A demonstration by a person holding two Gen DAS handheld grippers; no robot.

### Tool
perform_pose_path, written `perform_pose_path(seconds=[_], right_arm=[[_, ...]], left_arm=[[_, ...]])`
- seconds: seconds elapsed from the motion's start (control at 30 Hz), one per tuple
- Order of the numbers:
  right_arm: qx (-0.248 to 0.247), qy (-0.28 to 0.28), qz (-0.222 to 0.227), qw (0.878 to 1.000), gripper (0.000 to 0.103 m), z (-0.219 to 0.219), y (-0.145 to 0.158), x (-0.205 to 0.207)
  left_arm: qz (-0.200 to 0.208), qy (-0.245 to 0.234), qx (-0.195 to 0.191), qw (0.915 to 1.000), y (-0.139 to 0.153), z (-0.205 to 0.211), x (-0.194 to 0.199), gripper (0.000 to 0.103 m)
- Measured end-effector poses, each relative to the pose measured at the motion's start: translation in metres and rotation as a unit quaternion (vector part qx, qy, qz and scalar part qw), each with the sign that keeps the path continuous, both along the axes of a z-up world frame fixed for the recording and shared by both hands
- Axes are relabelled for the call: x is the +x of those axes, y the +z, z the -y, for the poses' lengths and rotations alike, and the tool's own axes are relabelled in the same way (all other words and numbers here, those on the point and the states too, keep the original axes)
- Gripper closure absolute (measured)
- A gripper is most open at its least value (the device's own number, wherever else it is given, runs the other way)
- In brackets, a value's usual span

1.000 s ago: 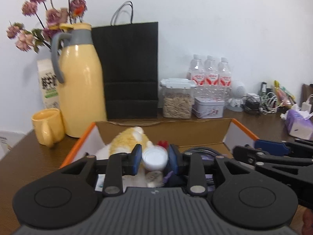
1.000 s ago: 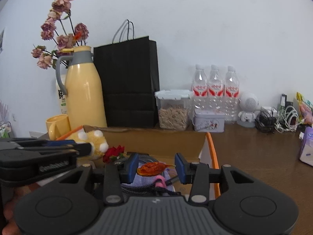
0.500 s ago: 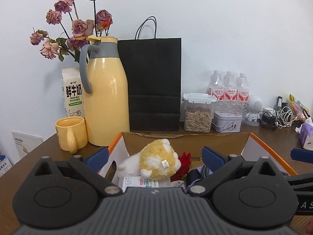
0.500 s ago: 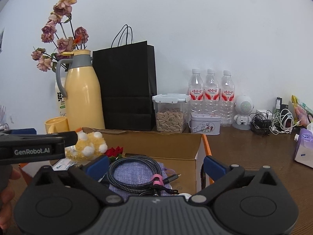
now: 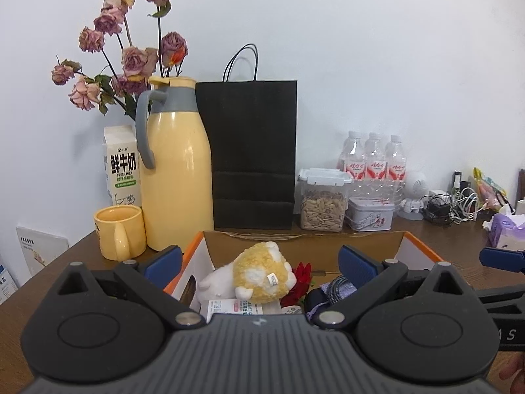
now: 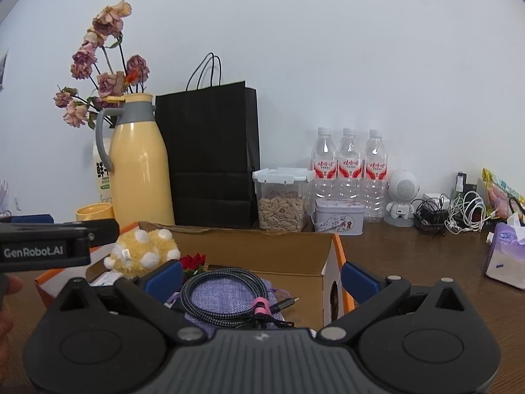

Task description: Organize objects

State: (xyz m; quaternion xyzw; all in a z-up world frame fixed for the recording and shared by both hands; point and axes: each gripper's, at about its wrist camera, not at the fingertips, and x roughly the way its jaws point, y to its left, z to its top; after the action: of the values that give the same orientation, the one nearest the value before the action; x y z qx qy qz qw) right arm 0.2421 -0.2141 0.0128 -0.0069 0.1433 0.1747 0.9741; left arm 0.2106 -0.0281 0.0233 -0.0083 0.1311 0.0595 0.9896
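An open cardboard box (image 5: 302,244) (image 6: 262,246) with orange-edged flaps sits on the brown table. Inside lie a yellow and white plush toy (image 5: 259,274) (image 6: 144,251), a red fabric flower (image 5: 300,279) (image 6: 193,260), a small white printed carton (image 5: 234,307), and a coiled braided cable (image 6: 223,295) on a purple pouch (image 6: 223,292). My left gripper (image 5: 259,262) hovers at the box's near side, jaws wide open and holding nothing. My right gripper (image 6: 261,275) stands open above the cable, nothing between its pads. The left gripper's body (image 6: 46,246) shows at the left of the right wrist view.
Behind the box stand a yellow thermos jug (image 5: 174,170), a yellow mug (image 5: 119,236), a milk carton (image 5: 121,167), dried roses (image 5: 131,55), a black paper bag (image 5: 252,154), a seed jar (image 5: 323,200), a tin (image 5: 370,213), three water bottles (image 5: 374,164), tangled cables (image 6: 449,213) and a tissue pack (image 6: 507,252).
Both grippers opened wide: the left let go of a small white jar, the right let go of an orange-red leaf-like piece. Both views drew back and now show more of the scene.
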Motion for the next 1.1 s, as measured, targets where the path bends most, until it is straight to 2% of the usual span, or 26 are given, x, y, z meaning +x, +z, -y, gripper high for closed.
perform_pose_path(seconds=[0.27, 0.47, 0.67, 1.1], right_arm=[[0.007, 0.019, 0.012, 1.000, 0.000, 0.007, 0.013, -0.038], [-0.006, 0.014, 0.000, 1.000, 0.000, 0.009, 0.013, -0.072], [-0.023, 0.009, -0.028, 0.999, 0.000, 0.013, 0.008, -0.106], [-0.018, -0.011, -0.111, 0.994, 0.000, 0.025, -0.009, -0.162]], left_arm=[[-0.004, -0.020, 0.002, 0.9998, 0.005, -0.001, -0.034, 0.000], [-0.026, -0.027, 0.006, 0.9993, 0.003, -0.006, -0.068, 0.000], [-0.054, -0.019, 0.001, 0.9983, -0.003, -0.016, -0.104, 0.000], [-0.123, -0.009, -0.015, 0.9923, -0.028, -0.022, -0.163, 0.000]])
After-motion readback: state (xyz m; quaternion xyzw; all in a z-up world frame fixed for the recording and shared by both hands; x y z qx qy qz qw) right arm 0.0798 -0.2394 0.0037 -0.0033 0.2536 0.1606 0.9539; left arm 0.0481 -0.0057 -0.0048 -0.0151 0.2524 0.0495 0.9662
